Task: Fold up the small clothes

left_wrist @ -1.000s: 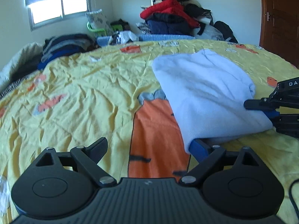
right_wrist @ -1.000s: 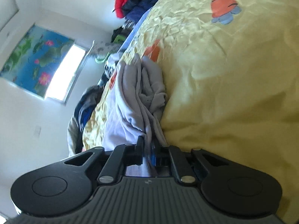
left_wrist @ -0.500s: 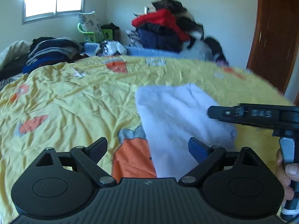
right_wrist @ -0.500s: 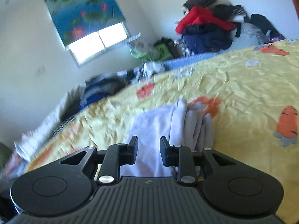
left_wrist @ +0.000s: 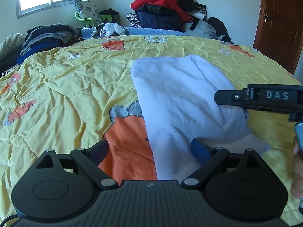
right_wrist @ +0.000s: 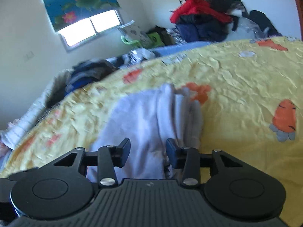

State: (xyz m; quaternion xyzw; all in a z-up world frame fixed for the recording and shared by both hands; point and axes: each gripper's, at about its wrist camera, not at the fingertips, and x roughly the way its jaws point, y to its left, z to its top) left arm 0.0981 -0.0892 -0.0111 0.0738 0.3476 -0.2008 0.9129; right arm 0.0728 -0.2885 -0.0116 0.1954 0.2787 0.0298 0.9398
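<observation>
One folded garment (left_wrist: 181, 102) on bedspread (left_wrist: 66, 94), two grippers, left gripper (left_wrist: 149, 149) and right gripper (right_wrist: 148, 151), fingers apart.

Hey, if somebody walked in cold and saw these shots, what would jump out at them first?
Probably the pale blue folded garment lying in the middle of the yellow carrot-print bedspread, with both open tools close over it: the left tool at its near edge, the right tool at its layered side. Next, the messy clothes pile topped with a red jacket, against the far wall.
</observation>
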